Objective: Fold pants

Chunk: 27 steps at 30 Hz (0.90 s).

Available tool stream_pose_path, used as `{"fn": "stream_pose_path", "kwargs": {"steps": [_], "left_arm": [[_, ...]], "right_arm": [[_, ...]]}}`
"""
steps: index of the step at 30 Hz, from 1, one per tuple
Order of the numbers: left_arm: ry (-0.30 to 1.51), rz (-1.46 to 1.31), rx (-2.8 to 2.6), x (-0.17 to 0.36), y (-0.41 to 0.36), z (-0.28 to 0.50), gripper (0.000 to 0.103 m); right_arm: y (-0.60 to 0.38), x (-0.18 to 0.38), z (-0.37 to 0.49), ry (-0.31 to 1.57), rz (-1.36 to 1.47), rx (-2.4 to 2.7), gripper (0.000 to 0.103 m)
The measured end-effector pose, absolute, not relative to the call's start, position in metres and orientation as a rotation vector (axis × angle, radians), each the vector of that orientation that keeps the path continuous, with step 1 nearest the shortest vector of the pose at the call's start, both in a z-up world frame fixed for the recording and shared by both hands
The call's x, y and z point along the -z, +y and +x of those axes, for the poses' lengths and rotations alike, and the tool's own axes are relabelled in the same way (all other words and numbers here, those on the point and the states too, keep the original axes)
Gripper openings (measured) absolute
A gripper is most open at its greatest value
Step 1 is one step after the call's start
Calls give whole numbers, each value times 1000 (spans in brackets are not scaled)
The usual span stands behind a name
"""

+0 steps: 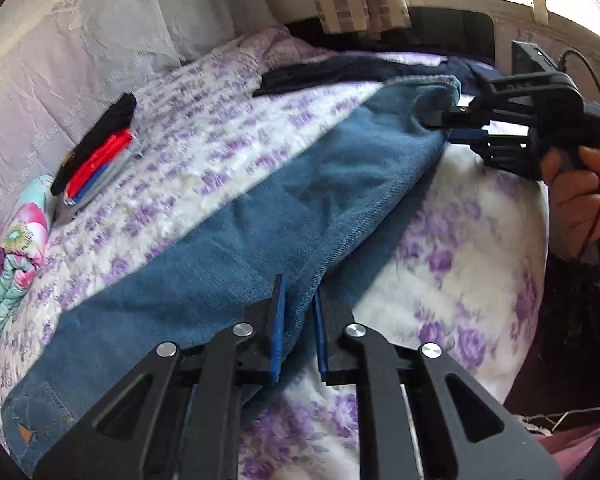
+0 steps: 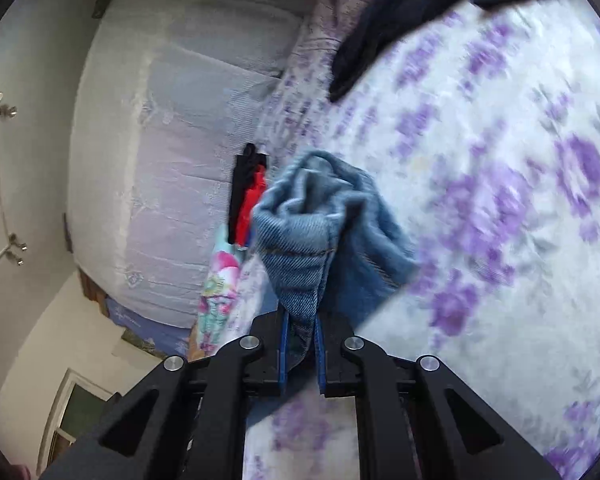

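The jeans [image 1: 284, 208] lie stretched in a long band across the bed [image 1: 460, 280], over its white cover printed with purple flowers, running from the near left corner up toward the far right. The left gripper [image 1: 298, 328] has its blue-padded fingers [image 1: 279, 332] closed on a fold of denim along the band's near edge, the cloth pinched between the pads. At the far end the right gripper [image 1: 446, 120] clamps the hem, where the cloth bunches and lifts off the cover; a hand [image 1: 580, 192] holds its handle at the right edge of the bed. In the right wrist view that gripper [image 2: 300, 344] has both fingers [image 2: 283, 352] pressed tight on a wad of denim [image 2: 316, 240], which stands up from the pads in a crumpled peak with its stitched hem showing. A dark garment [image 1: 340, 72] lies along the far edge of the bed, just beyond the jeans' hem. Toward the left edge sits a small stack of folded clothes [image 1: 96, 160], black on top with red and blue beneath, and beside it, at the near left corner, a rolled floral cloth [image 1: 16, 248] in pink and turquoise. A pale, lacy covering [image 1: 60, 60] rises behind the left edge.
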State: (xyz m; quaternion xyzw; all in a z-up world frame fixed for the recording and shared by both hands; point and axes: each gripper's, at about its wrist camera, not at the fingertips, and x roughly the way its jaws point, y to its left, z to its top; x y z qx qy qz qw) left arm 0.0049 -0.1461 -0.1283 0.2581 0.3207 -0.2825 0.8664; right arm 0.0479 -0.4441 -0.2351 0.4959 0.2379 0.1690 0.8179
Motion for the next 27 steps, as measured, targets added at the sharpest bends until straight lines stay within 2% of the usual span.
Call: {"fn": "stream_pose_path", "kwargs": {"steps": [2,3,4,5,6,7,11,14,18,21,23,24,25,27], "left_arm": [[661,591,572,140,-152,4,15],[648,605,562,140,-152,0,19],[636,619,549,139,-153,-2,26],[620,628,535,136,-152,-5,53],[585,621,533,129,-148,-10,88],[543,598,546,120,-144,-15,96],[463,504,649,89,-135,-28,96],[470,432,653,85,-141,-16,96],[674,251,709,106,-165,25,96],[798,169,774,131,-178,34,96],[788,221,757,140,-185,29,96],[782,238,757,141,-187,26,97],[780,249,765,142,-188,25,98],[785,252,772,143,-189,23,98]], "right_arm": [[-441,232,47,508,1021,-349,14],[-440,228,45,514,1009,-335,25],[-441,224,42,514,998,-327,43],[-442,216,37,497,987,-333,51],[-445,210,30,478,979,-322,60],[-446,201,23,462,961,-290,62],[-448,178,5,417,924,-173,63],[-433,154,2,344,845,-167,63],[-401,142,34,362,707,-259,63],[-400,166,66,478,684,-192,61],[-414,191,78,564,697,-97,36],[-423,200,77,557,726,-81,13],[-429,206,76,556,751,-73,2],[-443,217,71,551,858,-106,0]]}}
